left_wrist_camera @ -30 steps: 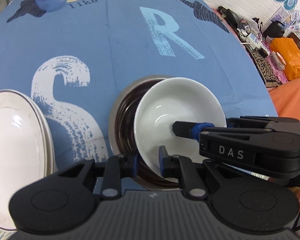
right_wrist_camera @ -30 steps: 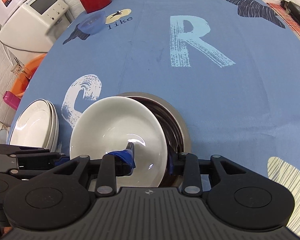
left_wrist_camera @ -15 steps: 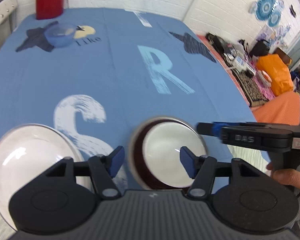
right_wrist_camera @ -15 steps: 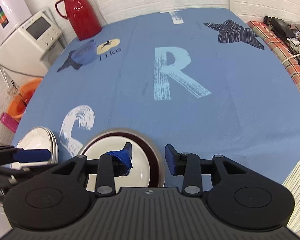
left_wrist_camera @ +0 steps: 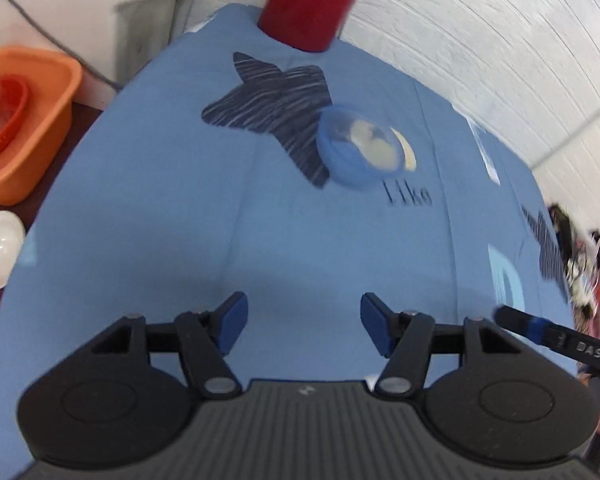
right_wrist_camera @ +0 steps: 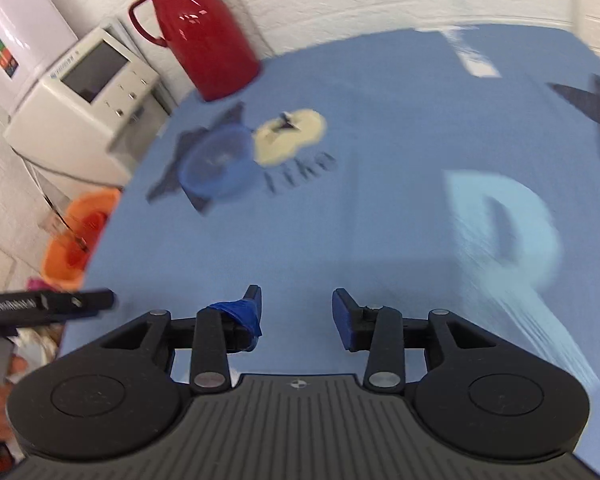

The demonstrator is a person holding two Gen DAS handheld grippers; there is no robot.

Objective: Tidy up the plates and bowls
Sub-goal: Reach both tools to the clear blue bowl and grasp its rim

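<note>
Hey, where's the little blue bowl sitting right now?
The blue bowl sits far up the blue tablecloth, over the dark star print's tip, just above the word "Like" and in front of the red jug.

Left hand-held gripper [left_wrist_camera: 304, 322]: matte black plastic, ribbed grey-black housing at base, two round black discs at sides, angled linkage arms with silver pivot screws, blue pads on fingertips [left_wrist_camera: 232, 320]. Right hand-held gripper [right_wrist_camera: 296, 316]: same build, small round emblem on ribbed housing; blue tape wrapped round left fingertip. White "DAS" lettering on finger side, seen from left wrist view.
</note>
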